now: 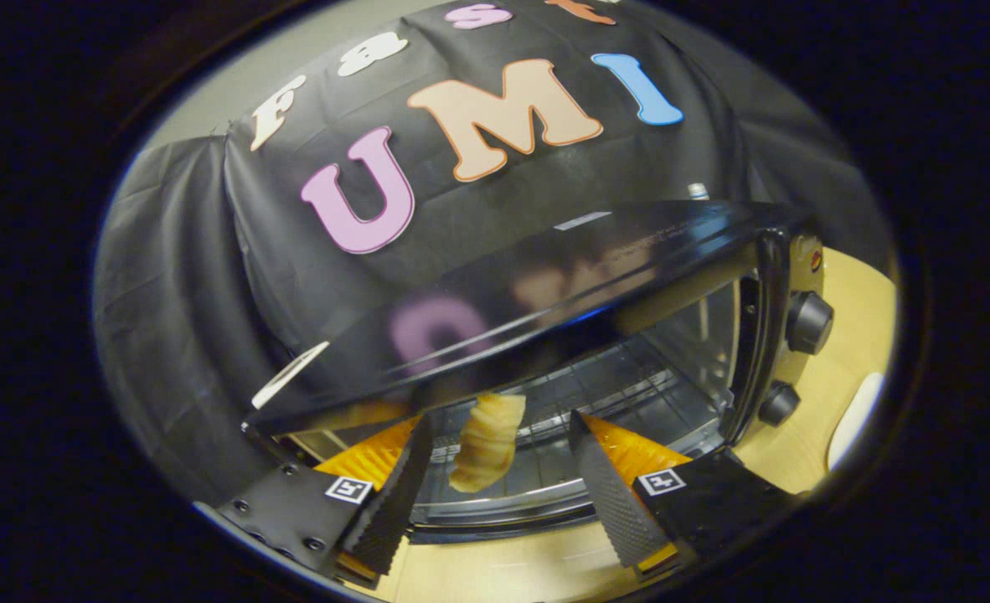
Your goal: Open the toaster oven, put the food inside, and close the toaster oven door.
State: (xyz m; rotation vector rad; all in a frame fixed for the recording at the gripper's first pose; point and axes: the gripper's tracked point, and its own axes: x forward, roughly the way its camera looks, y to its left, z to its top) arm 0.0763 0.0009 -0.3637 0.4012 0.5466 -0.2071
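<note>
- The gripper [499, 435] is held with its two ribbed fingers spread wide apart and nothing is clasped between them; the fingertips reach just over the near edge of the oven's mouth.
- The pale golden, ridged, croissant-like pastry [488, 442] is seen between the fingers and a little beyond them, lying on the wire rack [604, 389] inside the black, glossy toaster oven [545, 276]; it is touched by neither finger.
- The food is judged to be already placed, so the step in hand is taken to be the closing of the door; the door itself cannot be told apart with certainty, though a metal lip [503, 507] is seen low and near, just ahead of the fingers.
- For a clean close, the fingers should be drawn back clear of the rack first; the door is best lifted from under its edge and pushed steadily, since smooth metal may slip against the fingers.
- Two round black knobs [809, 322] are set on the oven's right side; the light wooden table [847, 352] is smooth and matt.
</note>
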